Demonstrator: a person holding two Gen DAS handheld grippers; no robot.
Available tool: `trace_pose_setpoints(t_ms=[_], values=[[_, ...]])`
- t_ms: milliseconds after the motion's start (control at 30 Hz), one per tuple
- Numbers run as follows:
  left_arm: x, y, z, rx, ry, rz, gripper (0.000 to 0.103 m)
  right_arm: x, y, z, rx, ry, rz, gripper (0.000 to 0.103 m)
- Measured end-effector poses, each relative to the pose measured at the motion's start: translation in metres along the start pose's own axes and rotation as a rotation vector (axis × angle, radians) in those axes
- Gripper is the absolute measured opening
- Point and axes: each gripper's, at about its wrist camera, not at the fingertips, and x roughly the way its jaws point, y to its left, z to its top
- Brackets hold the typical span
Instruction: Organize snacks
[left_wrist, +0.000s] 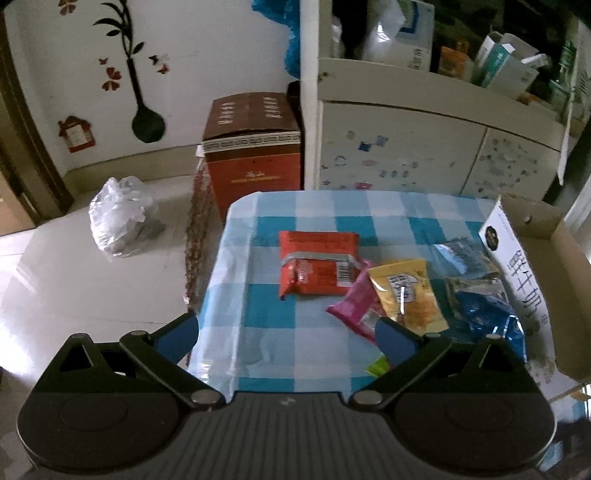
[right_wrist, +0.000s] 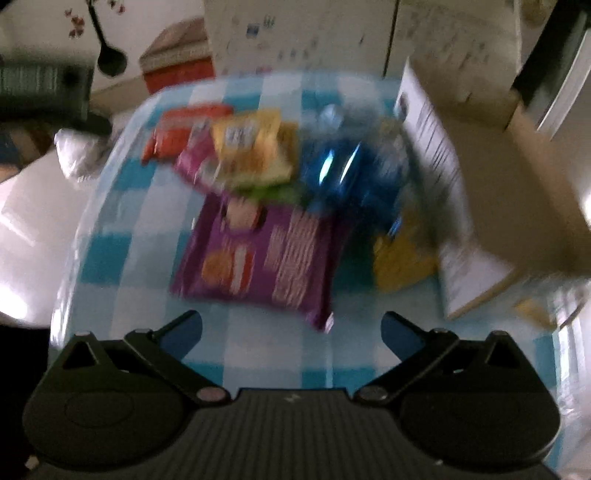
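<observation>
snacks on a blue-checked tablecloth (left_wrist: 258, 306). left gripper (left_wrist: 286, 334) and right gripper (right_wrist: 291, 332): jaws wide apart, holding nothing. red packet (left_wrist: 317, 264) lies far left; pink packet (left_wrist: 354, 310), yellow packet (left_wrist: 406, 295) and blue packets (left_wrist: 476, 295) crowd rightward beside a cardboard box (left_wrist: 554, 236). purple packet (right_wrist: 258, 254), blurred, lies nearest the right gripper.

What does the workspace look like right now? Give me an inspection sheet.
Surface: blue-checked tablecloth, snacks at its right half.
Job's things: red packet, pink packet, yellow packet, blue packets; purple packet nearest the right gripper; open cardboard box at the right edge.
Clutter: nothing seen.
Grippers: left gripper and right gripper open, empty.
Cables: nothing seen.
Surroundings: plastic bag on floor, brown carton, cabinet.
</observation>
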Motion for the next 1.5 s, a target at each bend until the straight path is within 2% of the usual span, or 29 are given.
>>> trace_pose_setpoints(t_ms=[67,233,400,533,667,1133,1500], values=[[0.002,0.002,0.0,-0.004,0.016,0.024,0.103,-0.012,-0.001,0.011,-0.005,-0.021,-0.043,0.102],[0.008,-0.001,-0.007,0.009,0.056,0.057,0.103,-0.021,-0.02,0.035,0.044,-0.098,-0.01,0.102],[0.014,-0.004,-0.014,0.028,0.094,0.074,0.103,-0.013,-0.024,0.038,0.11,-0.093,-0.035,0.102],[0.017,-0.006,-0.017,0.036,0.116,0.069,0.103,-0.017,-0.026,0.04,0.132,-0.126,-0.023,0.102],[0.017,-0.011,-0.02,0.055,0.12,0.074,0.103,-0.022,-0.026,0.04,0.14,-0.165,-0.056,0.102],[0.011,-0.023,-0.022,0.082,0.122,0.046,0.103,-0.014,-0.013,0.038,0.079,-0.127,-0.117,0.102],[0.01,-0.026,-0.023,0.094,0.129,0.059,0.103,-0.012,-0.014,0.037,0.084,-0.115,-0.111,0.102]])
